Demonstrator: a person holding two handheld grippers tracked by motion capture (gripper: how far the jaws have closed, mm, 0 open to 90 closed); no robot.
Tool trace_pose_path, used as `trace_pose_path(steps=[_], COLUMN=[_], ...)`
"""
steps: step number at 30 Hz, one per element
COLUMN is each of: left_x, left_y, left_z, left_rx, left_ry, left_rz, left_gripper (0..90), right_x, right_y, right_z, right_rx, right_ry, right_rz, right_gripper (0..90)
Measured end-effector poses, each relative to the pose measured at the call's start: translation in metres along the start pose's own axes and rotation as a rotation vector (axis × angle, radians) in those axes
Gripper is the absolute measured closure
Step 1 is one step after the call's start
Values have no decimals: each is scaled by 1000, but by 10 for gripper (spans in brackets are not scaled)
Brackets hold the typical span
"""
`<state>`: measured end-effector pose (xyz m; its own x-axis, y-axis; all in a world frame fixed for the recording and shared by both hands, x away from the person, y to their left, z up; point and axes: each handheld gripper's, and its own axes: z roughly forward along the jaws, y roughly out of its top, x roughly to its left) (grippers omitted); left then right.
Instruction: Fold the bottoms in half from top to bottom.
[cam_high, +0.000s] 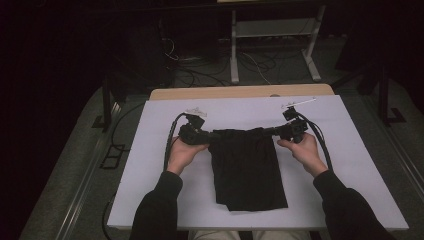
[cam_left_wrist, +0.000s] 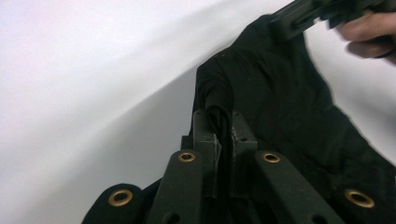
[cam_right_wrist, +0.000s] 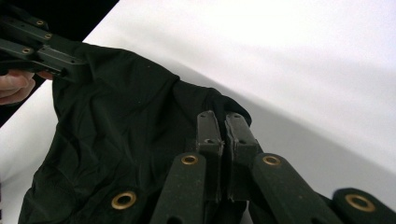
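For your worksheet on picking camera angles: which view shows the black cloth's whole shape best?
The high view: the black cloth shows whole on the white table. Each gripper view shows just a bunched corner pinched in its jaws.

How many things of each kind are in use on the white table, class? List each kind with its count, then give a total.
Black cloth: 1
Grippers: 2, the left gripper and the right gripper, each shut on a top corner of the cloth
Hands: 2, the left hand and the right hand
Total: 5

The right gripper (cam_right_wrist: 223, 122) jaws pinch the black cloth's (cam_right_wrist: 116, 130) corner over the white table (cam_right_wrist: 289, 60).
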<state>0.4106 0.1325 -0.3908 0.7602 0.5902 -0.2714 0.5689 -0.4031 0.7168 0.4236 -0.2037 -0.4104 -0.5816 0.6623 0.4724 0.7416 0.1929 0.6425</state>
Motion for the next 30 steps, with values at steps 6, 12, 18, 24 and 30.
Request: trace_pose_path(steps=[6, 12, 18, 24, 30], left_x=[18, 34, 51, 62, 67], left_y=[11, 14, 22, 25, 20], left_z=[8, 14, 23, 31, 38], left_rx=[10, -40, -95, -132, -120], left_ry=[32, 33, 41, 60, 56], left_rz=[4, -24, -54, -66, -95], left_gripper=[836, 835, 834, 833, 830], right_x=[-6, -18, -28, -35, -39], right_y=[13, 24, 32, 42, 43], right_z=[8, 14, 19, 21, 28], right_rx=[-20, -53, -82, -122, -121], right_ry=[-11, -13, -30, -33, -43], right_rz=[2, 13, 28, 26, 39], right_gripper=[847, 847, 847, 846, 845])
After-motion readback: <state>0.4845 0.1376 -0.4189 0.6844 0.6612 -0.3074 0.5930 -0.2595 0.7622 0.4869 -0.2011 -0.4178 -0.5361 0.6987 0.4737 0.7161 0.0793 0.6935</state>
